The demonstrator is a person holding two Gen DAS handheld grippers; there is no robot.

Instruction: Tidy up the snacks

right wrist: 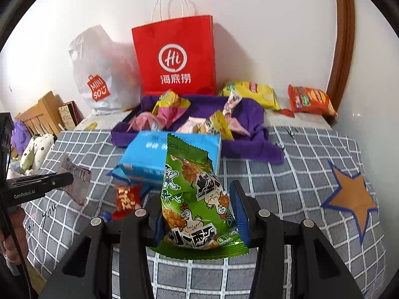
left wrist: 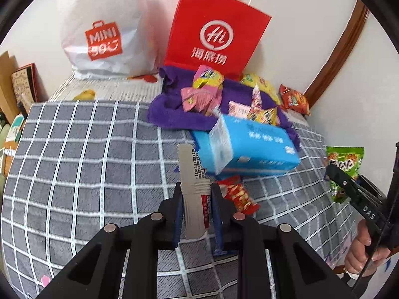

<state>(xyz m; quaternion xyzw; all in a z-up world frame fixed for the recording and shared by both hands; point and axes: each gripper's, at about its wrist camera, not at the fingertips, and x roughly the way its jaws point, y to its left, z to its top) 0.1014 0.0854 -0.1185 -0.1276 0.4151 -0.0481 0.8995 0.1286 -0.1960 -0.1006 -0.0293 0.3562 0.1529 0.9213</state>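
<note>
bedcover: grey with white grid
towel: purple
paper bag: red, white logo
box: light blue
snack packet: green, cartoon chickens
star patch: orange, blue-edged

likely a home bedroom: checked bedspread, wooden headboard, shopping bags against the wall.

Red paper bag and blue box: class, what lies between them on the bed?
Both wrist views show a crumpled purple towel between the red paper bag and the blue box, with a heap of small pink and yellow snack packets on it.
</note>
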